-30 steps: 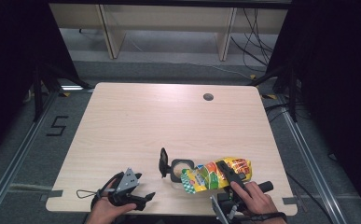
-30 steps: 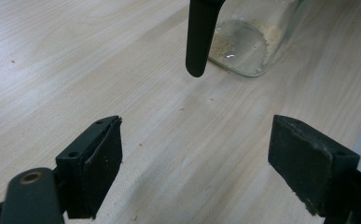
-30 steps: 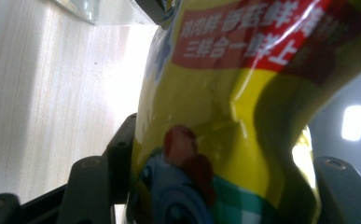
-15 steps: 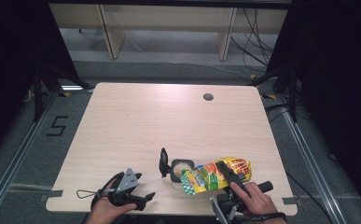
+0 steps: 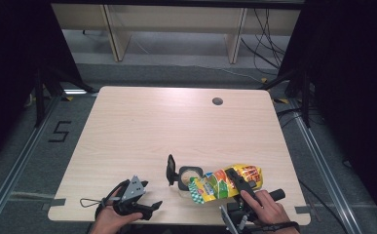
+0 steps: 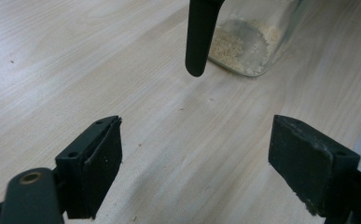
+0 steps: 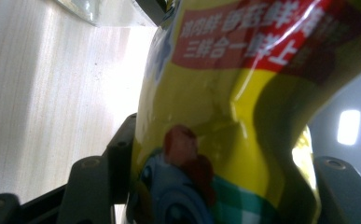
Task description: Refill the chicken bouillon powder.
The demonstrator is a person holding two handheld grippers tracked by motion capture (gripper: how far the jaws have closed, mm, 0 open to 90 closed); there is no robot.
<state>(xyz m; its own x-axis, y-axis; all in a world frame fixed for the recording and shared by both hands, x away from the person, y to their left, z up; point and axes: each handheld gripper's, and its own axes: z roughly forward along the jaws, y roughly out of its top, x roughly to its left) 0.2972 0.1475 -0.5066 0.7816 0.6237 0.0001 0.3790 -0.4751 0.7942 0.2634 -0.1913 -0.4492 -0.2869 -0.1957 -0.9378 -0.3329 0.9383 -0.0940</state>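
The right gripper point(image 5: 235, 178) pinched a yellow seasoning pouch point(image 5: 225, 181) between its jaws at the glass jar's point(image 5: 190, 175) three o'clock; the left gripper's point(image 5: 149, 207) jaws stood spread over the bench point(image 5: 176, 126).

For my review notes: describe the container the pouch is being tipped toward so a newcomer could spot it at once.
Start at the wooden table and go to its near edge, between the two hands. There stands a small clear jar with pale granules in the bottom and a black flip lid standing open; the yellow pouch beside it is opaque and printed.

The yellow bag point(image 7: 243, 116) (blurred, cut off above) hides the right gripper's point(image 7: 215, 186) fingers point(image 7: 117, 158).
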